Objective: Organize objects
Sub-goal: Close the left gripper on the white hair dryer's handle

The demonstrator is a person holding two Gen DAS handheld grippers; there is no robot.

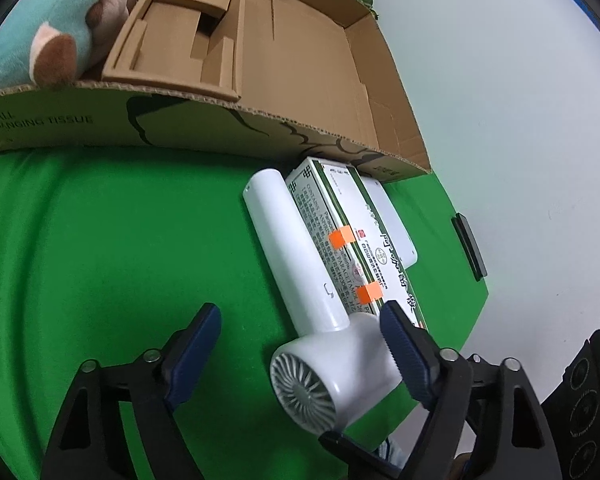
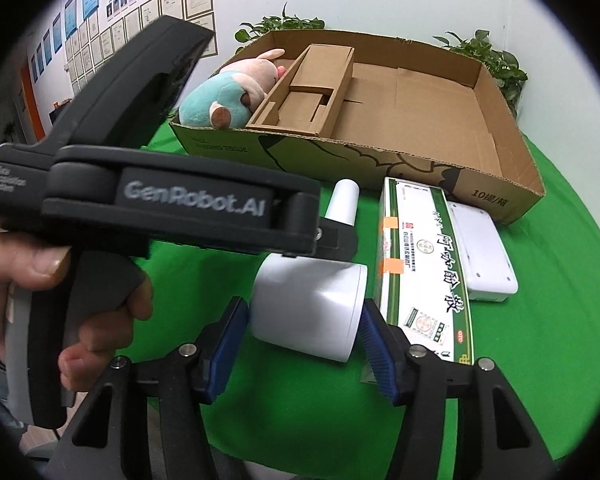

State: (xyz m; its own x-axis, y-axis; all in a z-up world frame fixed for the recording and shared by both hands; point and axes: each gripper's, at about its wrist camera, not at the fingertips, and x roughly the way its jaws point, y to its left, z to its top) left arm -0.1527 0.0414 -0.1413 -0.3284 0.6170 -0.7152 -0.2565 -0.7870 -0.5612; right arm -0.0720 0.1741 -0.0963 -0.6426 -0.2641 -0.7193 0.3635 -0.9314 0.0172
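Observation:
A white hair dryer point(image 1: 300, 280) lies on the green cloth, its fan end towards me. My left gripper point(image 1: 300, 324) is open, its fingers astride the dryer where handle meets head. My right gripper point(image 2: 303, 320) is open around the dryer's head point(image 2: 311, 304), pads close to both sides. A green-and-white medicine box point(image 1: 339, 236) with orange tape lies beside the dryer, also in the right wrist view point(image 2: 419, 264). A white flat device point(image 2: 483, 252) lies beyond it. A shallow cardboard box point(image 2: 499, 120) holds a plush toy point(image 2: 228, 96) and a cardboard insert point(image 2: 307, 92).
The left gripper's body and the hand holding it point(image 2: 112, 200) fill the left of the right wrist view. A small black object point(image 1: 469, 246) sits at the cloth's right edge. Potted plants point(image 2: 495, 60) stand behind the box. White table surface point(image 1: 519, 140) lies right of the cloth.

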